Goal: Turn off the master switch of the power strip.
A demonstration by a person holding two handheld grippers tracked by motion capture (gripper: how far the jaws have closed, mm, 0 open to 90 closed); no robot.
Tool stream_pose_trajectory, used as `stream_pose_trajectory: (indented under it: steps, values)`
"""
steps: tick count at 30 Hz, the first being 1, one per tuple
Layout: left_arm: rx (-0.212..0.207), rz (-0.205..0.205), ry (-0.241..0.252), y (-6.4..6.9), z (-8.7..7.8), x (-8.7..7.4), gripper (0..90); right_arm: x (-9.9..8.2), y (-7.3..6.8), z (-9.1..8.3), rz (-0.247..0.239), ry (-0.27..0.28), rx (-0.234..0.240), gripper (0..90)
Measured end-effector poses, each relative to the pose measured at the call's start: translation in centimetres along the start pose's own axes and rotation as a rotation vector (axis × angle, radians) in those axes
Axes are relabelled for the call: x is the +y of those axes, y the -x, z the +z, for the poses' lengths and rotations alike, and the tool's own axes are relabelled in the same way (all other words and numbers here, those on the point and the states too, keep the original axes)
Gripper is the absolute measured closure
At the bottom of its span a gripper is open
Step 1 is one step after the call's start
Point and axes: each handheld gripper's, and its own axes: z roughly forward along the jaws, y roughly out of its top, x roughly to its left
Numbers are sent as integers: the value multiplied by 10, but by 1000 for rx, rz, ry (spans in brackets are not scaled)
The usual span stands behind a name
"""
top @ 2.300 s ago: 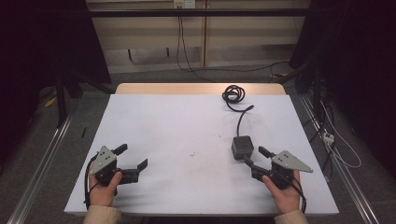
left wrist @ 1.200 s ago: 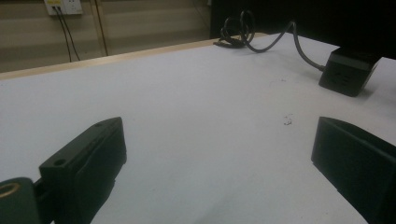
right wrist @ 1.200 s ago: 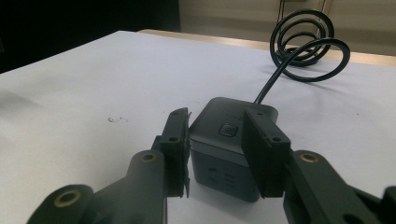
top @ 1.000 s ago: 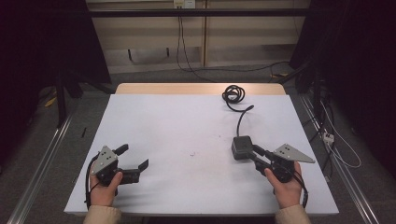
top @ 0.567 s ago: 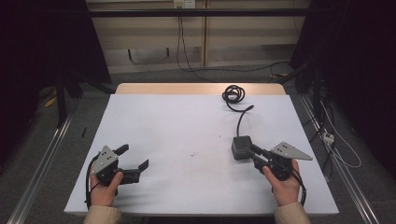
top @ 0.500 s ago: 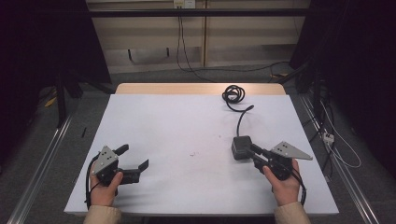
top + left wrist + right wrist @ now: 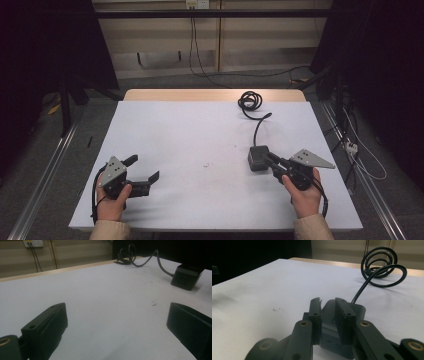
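We see a white rectangular table top (image 7: 200,150) with a pale wooden strip along its far edge; on it, toward four o'clock from the middle, lies a small dark grey box-shaped power adapter (image 7: 258,157), and its black cable (image 7: 257,127) runs away toward twelve o'clock into a loose coil (image 7: 249,100) beside the far edge.

The right gripper (image 7: 274,161), black with a grey three-cornered plate on top, is held in the person's right hand (image 7: 303,192) at about four o'clock on the table; its jaws point toward ten o'clock and reach the near right corner of the adapter. In the right gripper view the right gripper (image 7: 327,315) has its two jaws brought close, with a narrow gap between them; the adapter (image 7: 359,308) sits directly beyond and partly between the tips, its cable (image 7: 372,282) rising toward one o'clock into the coil (image 7: 379,262); we cannot tell whether the jaws actually press on the adapter or stand just at its edge.

The left gripper (image 7: 145,170) rests low at about eight o'clock on the table, in the left hand (image 7: 111,202), jaws pointing toward two o'clock; in the left gripper view the left gripper (image 7: 115,325) has its jaws spread wide with bare white surface between them, holding nothing; the adapter (image 7: 186,277) lies well apart, up at two o'clock; a few small dark specks (image 7: 154,303) mark the table between.
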Motion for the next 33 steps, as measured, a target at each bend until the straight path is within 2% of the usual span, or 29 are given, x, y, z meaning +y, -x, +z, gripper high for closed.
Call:
stream_pose_trajectory:
  steps: [33]
  values:
    - [-2,-1,-3,2,1,0,31,6,6,9,9,-13,3,819]
